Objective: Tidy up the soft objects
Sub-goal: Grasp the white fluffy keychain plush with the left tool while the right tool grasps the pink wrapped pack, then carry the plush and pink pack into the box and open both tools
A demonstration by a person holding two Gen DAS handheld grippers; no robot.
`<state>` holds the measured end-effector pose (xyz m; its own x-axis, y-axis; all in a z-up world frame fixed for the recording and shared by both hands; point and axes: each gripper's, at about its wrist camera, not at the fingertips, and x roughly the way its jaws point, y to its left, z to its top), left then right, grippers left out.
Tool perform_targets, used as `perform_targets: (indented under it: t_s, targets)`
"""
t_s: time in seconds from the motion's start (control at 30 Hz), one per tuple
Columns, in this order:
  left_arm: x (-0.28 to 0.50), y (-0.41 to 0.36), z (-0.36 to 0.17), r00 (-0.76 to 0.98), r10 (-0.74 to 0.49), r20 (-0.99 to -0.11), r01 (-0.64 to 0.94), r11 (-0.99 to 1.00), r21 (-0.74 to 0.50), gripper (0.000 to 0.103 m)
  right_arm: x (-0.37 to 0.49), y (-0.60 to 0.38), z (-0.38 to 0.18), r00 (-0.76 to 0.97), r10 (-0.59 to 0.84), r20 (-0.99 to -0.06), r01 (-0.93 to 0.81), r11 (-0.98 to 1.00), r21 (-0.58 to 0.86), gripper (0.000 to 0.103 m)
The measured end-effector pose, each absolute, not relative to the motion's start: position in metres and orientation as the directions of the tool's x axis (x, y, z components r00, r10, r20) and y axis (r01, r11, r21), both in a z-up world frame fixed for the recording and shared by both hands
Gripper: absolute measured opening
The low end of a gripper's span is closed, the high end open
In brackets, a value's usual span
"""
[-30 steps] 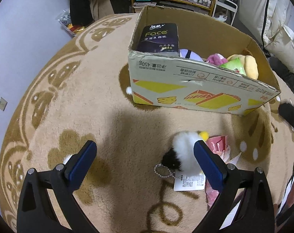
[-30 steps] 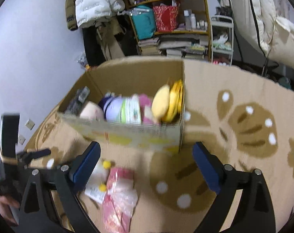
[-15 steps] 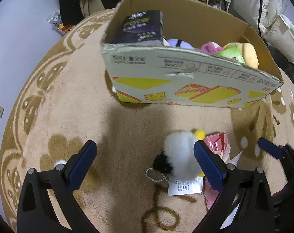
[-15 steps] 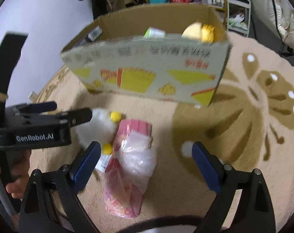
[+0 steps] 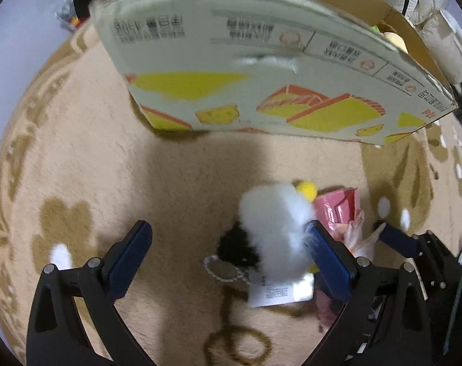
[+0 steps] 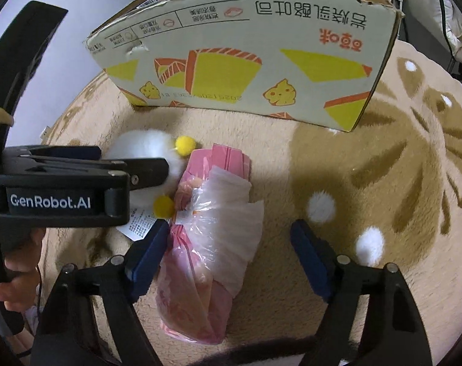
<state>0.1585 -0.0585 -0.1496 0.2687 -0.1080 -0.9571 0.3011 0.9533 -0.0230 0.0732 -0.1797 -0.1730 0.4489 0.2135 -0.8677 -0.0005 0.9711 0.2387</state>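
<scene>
Closing your right tool (image 6: 228, 253) around the pink plastic-wrapped soft pack (image 6: 206, 238), pads not yet pressing; your left tool (image 5: 228, 256) is gaping open over the fluffy white plush toy (image 5: 273, 231).

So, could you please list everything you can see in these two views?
cardboard box: one, white with yellow and orange print, on the rug behind the toys.
plush toy: one, white and black with yellow pompoms, on the rug beside the pink pack.
paper tag: one, white, under the plush.
pink pack: one, in clear plastic, between the right fingers.
rug: one, beige with brown pattern.
left gripper: open, one finger against the plush.
right gripper: closing around the pack.
hand: one, holding the left gripper.
</scene>
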Motion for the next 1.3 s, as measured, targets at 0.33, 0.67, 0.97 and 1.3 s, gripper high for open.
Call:
perform_targets:
  t_s: [0.33,0.67,0.97,1.3]
  targets:
    - [0.163,-0.062,-0.157,0.261,-0.087,-0.961,0.298,0.955,-0.005,0.084,0.075,-0.181,-0.165,0.460,0.189,-0.867,0.039,0.972,0.233,0.047]
    - [0.160,-0.067,-0.153,0.287,-0.084,-0.954,0.296,0.955,0.005,0.039,0.070,-0.189,-0.146,0.527,0.199,-0.826,0.008,0.971,0.239,0.020]
    - [0.149,-0.037,-0.120,0.430,-0.058,-0.901,0.179,0.984,0.023,0.039,0.067,-0.190,-0.117,0.595,0.188,-0.781,-0.017,0.975,0.222,0.019]
    - [0.140,-0.021,-0.034,0.657,-0.120,-0.744,0.163,0.986,-0.015,0.040,0.065,-0.195,-0.057,0.708,0.183,-0.682,-0.048,0.976,0.213,0.019]
